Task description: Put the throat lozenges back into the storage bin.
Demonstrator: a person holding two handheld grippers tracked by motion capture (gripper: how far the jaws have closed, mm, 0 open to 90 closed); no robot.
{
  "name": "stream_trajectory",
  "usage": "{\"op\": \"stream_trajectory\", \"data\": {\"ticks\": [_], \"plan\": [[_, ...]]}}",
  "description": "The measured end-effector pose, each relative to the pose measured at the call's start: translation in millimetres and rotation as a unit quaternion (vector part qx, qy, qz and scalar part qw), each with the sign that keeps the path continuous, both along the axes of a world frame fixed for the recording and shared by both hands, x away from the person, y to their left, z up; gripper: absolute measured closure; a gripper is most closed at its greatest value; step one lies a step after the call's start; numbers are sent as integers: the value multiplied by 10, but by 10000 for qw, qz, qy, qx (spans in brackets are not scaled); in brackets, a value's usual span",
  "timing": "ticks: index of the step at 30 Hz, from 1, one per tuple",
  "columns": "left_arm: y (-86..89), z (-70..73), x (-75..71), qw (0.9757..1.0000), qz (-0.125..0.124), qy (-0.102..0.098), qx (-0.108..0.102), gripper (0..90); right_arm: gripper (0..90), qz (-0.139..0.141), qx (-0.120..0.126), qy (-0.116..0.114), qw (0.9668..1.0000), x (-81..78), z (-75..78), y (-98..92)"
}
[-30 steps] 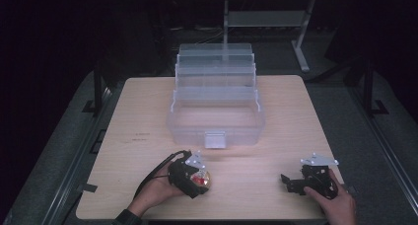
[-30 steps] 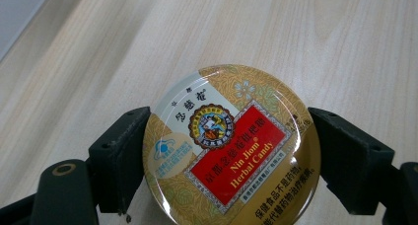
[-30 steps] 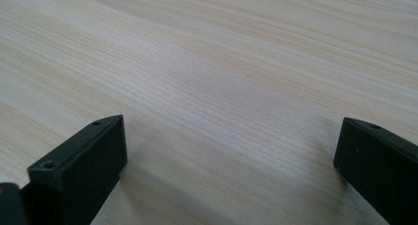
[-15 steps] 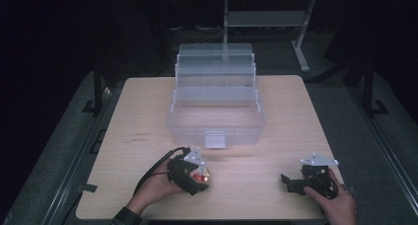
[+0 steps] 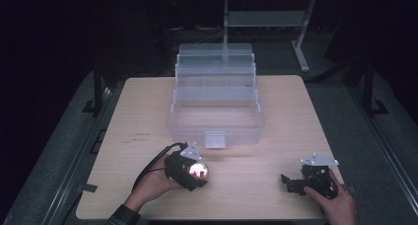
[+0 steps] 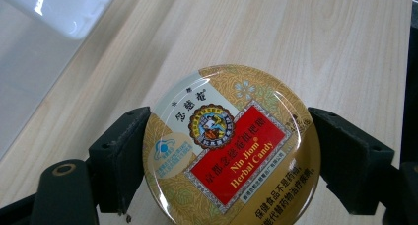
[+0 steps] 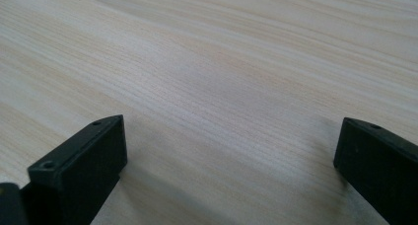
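Where darkness surrounds it, the pale wooden table (image 5: 276,185) stands lit.

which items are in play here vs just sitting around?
In play: Nin Jiom Herbal Candy tin, clamped in left gripper; open clear plastic organizer box.
Idle: right gripper, open, resting on wooden table; metal stand behind.

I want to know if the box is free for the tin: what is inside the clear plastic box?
The clear plastic box stands open, and its bottom compartment looks empty. The stepped trays behind are too hazy to judge. The left gripper holds the candy tin on the table in front.
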State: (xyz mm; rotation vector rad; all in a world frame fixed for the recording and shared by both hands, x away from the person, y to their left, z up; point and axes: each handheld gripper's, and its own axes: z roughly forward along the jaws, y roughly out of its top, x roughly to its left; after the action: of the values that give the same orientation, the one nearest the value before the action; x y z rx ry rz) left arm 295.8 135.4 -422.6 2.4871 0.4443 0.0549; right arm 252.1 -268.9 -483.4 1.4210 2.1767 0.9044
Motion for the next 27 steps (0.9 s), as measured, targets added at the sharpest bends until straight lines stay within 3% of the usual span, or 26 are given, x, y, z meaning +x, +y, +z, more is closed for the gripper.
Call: {"op": "stream_trajectory", "data": {"ticks": [27], "plan": [[37, 153, 69, 9998, 68, 34, -167, 196, 0, 0, 0, 0, 10000, 0, 0, 0]]}}
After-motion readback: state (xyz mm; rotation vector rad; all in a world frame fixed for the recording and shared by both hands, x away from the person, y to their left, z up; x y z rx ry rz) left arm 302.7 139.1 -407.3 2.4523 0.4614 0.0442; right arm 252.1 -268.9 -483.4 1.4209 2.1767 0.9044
